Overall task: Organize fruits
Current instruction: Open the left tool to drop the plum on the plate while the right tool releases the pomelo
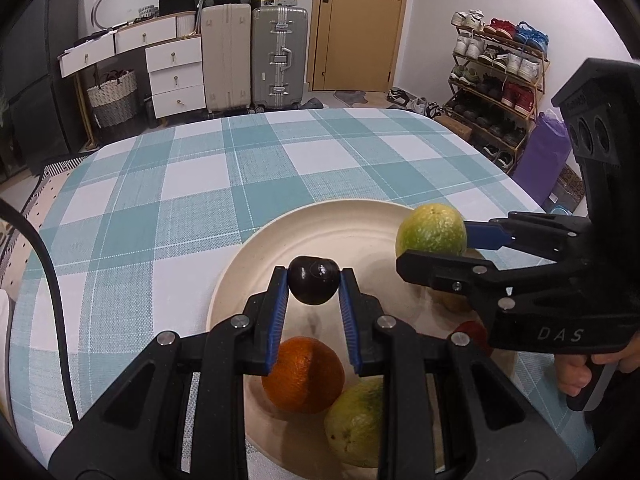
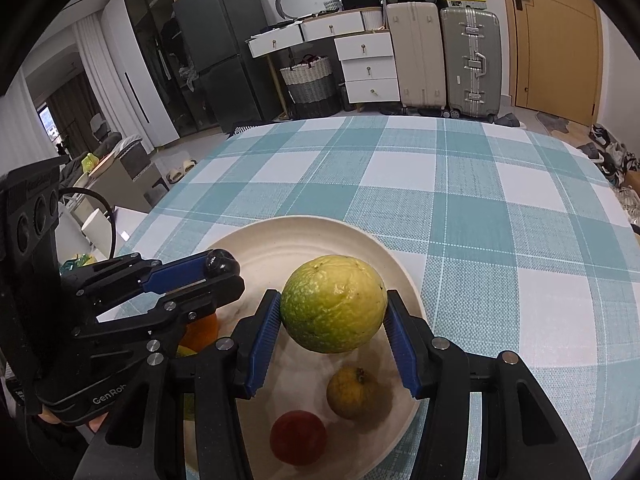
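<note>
Fruits between tilted fingers

The worktop lies bare across the upper frame; the plate at lower centre is crowded with an orange and other fruit.

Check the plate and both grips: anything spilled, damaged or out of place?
Nothing stands out. The left gripper holds a dark plum, the right gripper a green-yellow guava, both over the plate.
</note>
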{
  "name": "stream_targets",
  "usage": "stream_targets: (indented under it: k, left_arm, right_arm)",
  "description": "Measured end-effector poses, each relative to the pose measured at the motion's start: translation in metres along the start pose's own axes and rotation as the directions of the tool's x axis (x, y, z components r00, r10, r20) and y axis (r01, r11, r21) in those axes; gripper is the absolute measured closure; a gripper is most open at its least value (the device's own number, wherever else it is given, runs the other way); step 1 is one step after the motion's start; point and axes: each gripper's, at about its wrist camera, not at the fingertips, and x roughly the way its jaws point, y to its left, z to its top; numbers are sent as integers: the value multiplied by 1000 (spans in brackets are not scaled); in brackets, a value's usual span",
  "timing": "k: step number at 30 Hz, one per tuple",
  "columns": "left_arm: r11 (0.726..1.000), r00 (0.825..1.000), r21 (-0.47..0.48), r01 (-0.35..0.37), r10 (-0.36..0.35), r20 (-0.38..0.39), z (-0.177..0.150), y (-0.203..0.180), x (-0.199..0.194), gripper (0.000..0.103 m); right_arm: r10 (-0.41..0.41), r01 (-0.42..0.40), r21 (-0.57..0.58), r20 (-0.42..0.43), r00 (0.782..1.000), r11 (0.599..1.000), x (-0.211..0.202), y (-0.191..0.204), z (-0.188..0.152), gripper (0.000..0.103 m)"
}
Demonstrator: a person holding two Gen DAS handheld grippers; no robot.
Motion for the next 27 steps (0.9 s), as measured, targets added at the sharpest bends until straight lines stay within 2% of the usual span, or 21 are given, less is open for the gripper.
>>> stream_targets:
  k: [12, 16, 18, 24, 26, 27]
  left_arm:
    - [1000, 1000, -10, -6, 6, 6, 0, 4, 1, 80]
    - [1000, 1000, -16, 0, 1, 17, 1, 5, -2, 80]
    - [1000, 1000, -17, -9, 10, 26, 0, 6, -7, 78]
    - [999, 997, -32, -10, 12, 75, -4, 8, -36, 51]
    - [999, 995, -38, -10, 14, 96, -6, 7, -50, 38]
    - [999, 994, -41, -12, 16, 105, -8, 7, -56, 29]
  right_arm:
    - [-7, 7, -10, -45, 999, 1000, 12, -1, -4, 50]
    - [4, -4, -2, -1, 1000, 1000, -1, -3, -4, 50]
    - [-17, 17, 0, 19, 1000, 1000, -10, -4, -4, 49]
    - [-38, 37, 9, 66, 997, 999, -40, -8, -16, 33]
    - [-49, 48, 16, 75, 996, 999, -49, -9, -22, 24]
    - [-53, 52, 20, 81, 995, 998, -54, -9, -25, 21]
